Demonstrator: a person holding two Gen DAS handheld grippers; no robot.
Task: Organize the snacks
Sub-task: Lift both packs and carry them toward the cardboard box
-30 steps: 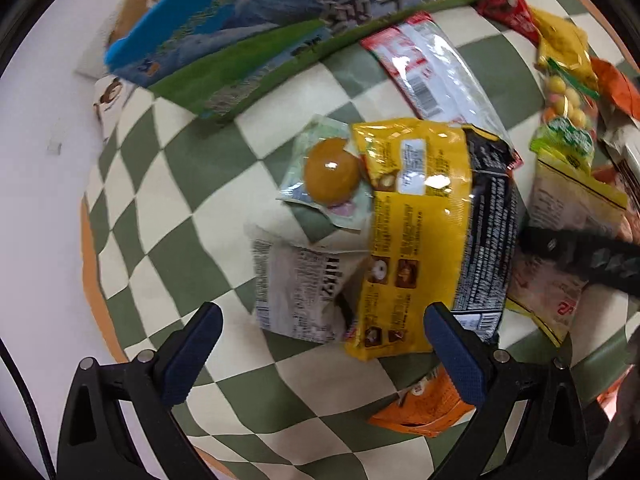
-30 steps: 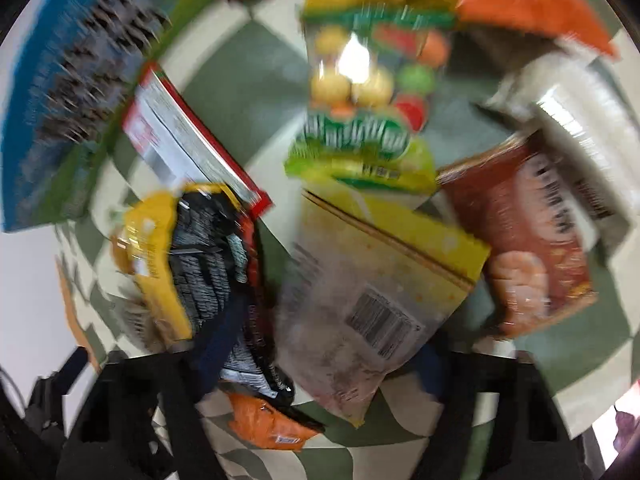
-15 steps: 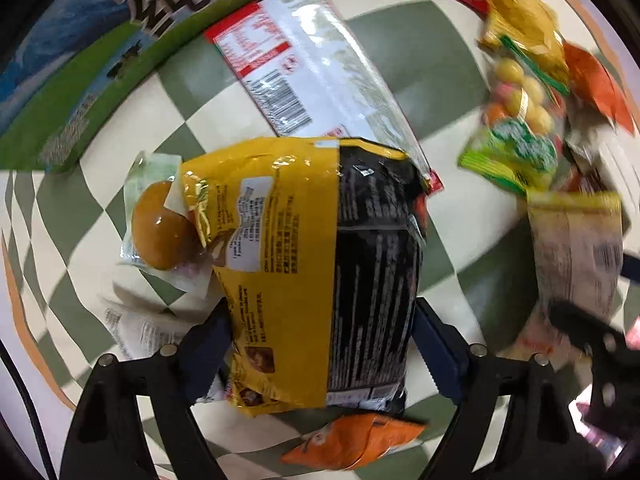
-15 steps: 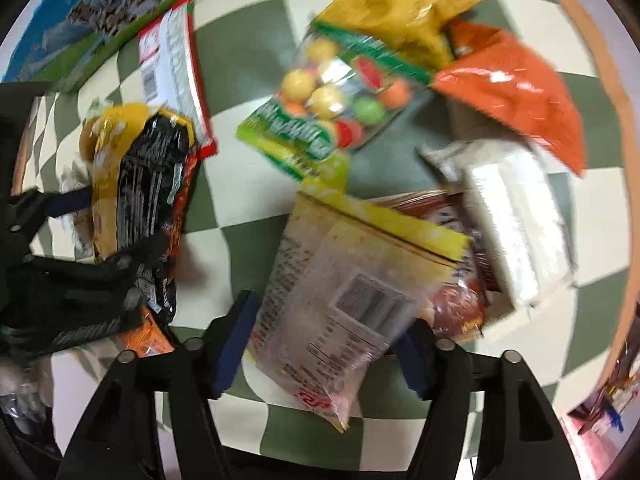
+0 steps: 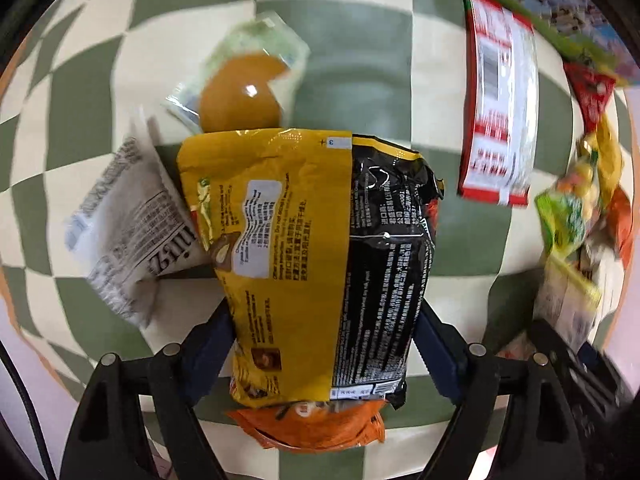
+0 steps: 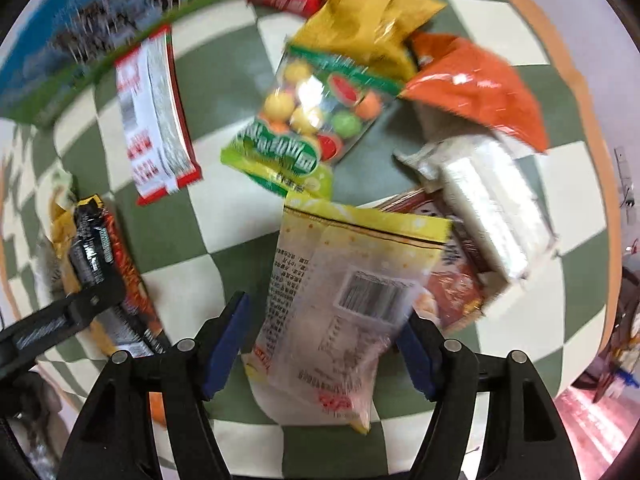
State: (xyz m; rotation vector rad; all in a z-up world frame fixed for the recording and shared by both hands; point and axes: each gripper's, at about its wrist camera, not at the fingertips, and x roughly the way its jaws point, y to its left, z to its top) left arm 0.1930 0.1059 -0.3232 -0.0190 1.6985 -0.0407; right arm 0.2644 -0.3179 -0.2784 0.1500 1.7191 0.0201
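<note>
My left gripper (image 5: 322, 348) is shut on a yellow-and-black snack bag (image 5: 320, 248), its blue pads pressing both sides of the bag's lower half. An orange packet (image 5: 316, 426) lies under it. My right gripper (image 6: 320, 344) is shut on a clear pouch with a yellow top (image 6: 344, 296). The left gripper with its bag also shows at the left of the right wrist view (image 6: 96, 264).
On the green-and-cream checked cloth (image 5: 352, 60) lie a wrapped egg snack (image 5: 244, 92), a white packet (image 5: 128, 232), a red-edged sachet (image 6: 154, 120), a fruit candy bag (image 6: 304, 120), orange (image 6: 480, 88) and silver (image 6: 488, 200) bags. A blue-green box (image 6: 80, 20) stands at the back.
Both grippers have moved forward over their bags and closed on them. The views have swung, the left one turning toward the yellow-and-black bag.
</note>
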